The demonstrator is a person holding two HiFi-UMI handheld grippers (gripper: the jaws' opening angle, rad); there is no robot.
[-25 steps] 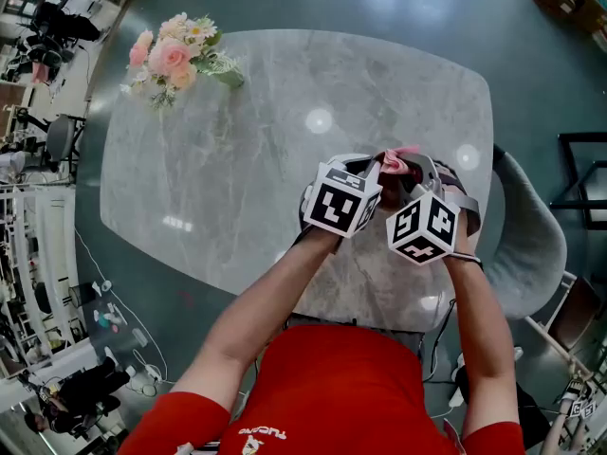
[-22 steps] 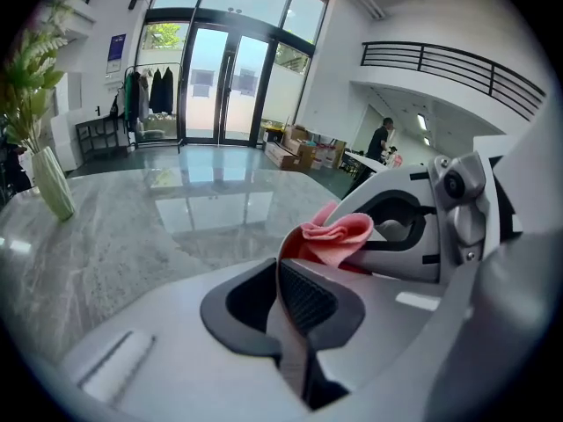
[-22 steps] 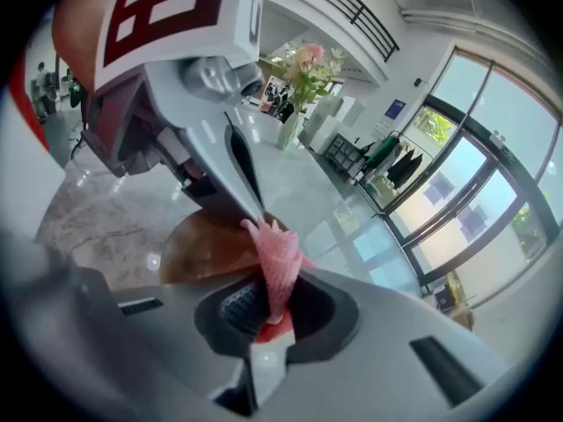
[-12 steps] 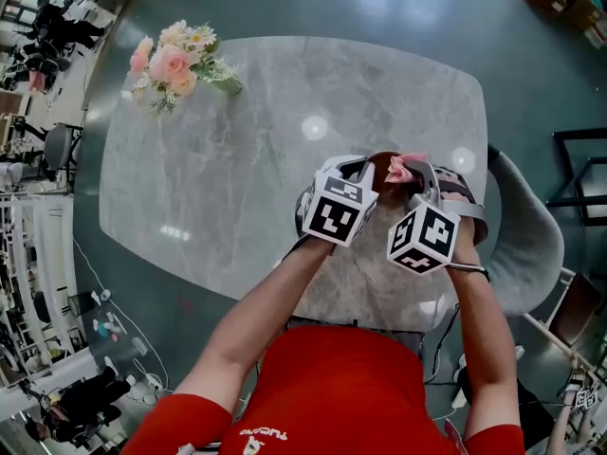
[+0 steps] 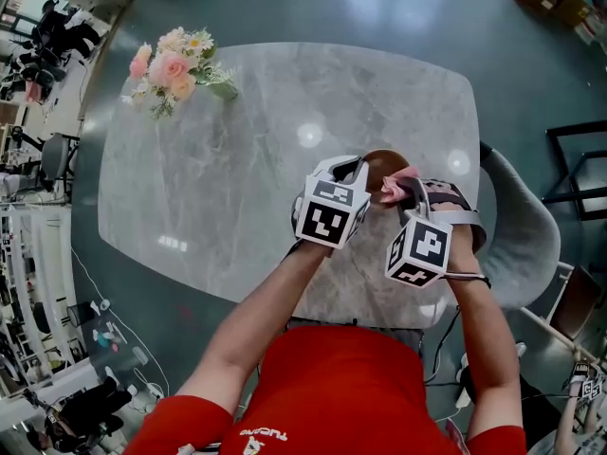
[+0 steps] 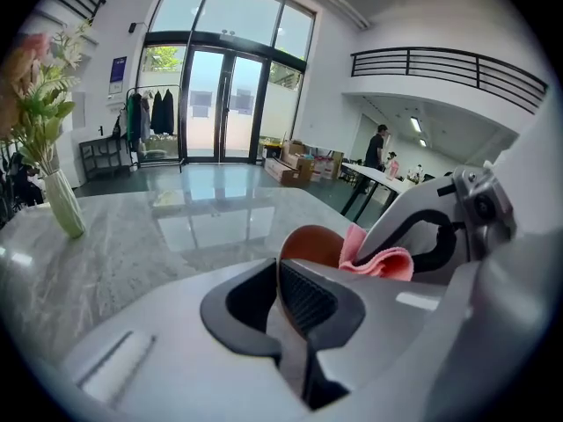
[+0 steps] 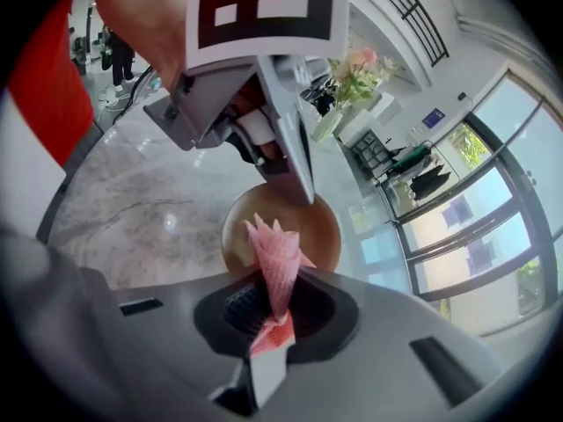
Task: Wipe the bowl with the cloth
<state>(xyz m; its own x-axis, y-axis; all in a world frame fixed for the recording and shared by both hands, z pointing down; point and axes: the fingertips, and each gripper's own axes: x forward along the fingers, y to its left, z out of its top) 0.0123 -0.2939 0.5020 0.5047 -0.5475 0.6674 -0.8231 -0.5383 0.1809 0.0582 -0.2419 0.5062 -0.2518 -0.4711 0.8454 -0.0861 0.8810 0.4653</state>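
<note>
The right gripper (image 7: 277, 313) has its jaws pressed together on a pink cloth (image 7: 276, 266). The cloth is rolled into a narrow twist that stands up out of the jaws, and its frayed tip lies over the open mouth of the bowl (image 7: 324, 234).

The left gripper (image 6: 279, 272) is nearly closed, pinching the thin brown wall of the bowl at its rim. In the right gripper view, its finger comes down onto the bowl's far edge, opposite the cloth.

The bowl is round, brown and shallow, and sits between the two grippers with its inside facing the right one. I cannot tell whether it rests on the table (image 5: 237, 159) or is held just above it.

From the bowl, the grey marble table spreads away to the person's left. A bunch of pink flowers (image 5: 175, 60) stands at the corner farthest from the bowl. A grey chair (image 5: 526, 245) is just beside the bowl's side of the table.
</note>
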